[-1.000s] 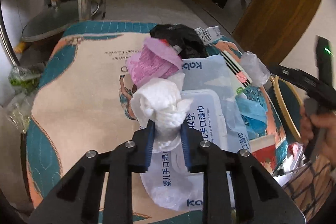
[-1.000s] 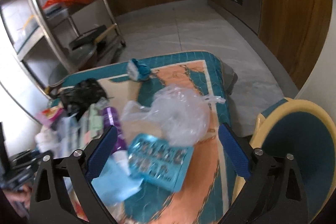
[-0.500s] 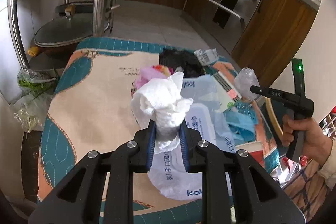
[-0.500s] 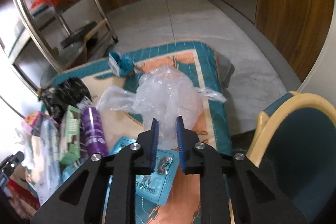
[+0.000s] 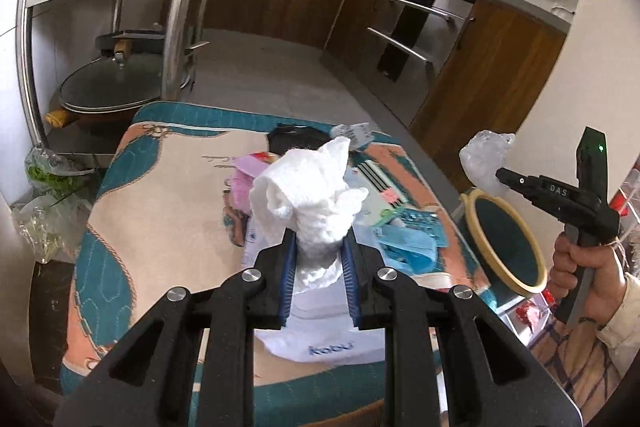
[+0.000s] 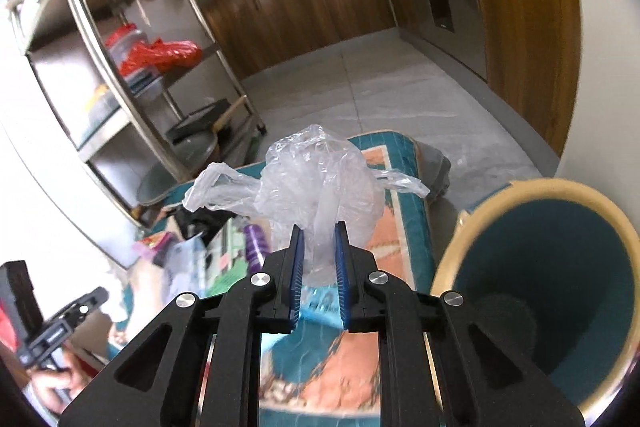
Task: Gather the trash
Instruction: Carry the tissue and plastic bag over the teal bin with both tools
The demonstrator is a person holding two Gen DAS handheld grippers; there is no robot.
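We hold both grippers raised and level: our left gripper (image 5: 316, 271) has its fingers (image 5: 286, 277) pinched nearly together, and our right gripper (image 6: 319, 273) is likewise clamped narrow.

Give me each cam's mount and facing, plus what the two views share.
Left wrist: sits behind the left gripper, facing across the patterned teal-and-peach table mat toward the wooden cabinets; its jaws pinch a crumpled white paper towel; the right hand and right gripper show at the right edge.
Right wrist: sits behind the right gripper, facing the steel shelving and cabinets; its jaws pinch a crumpled clear plastic bag.
Shared: mat, plastic bag, and the round teal bin with cream rim.
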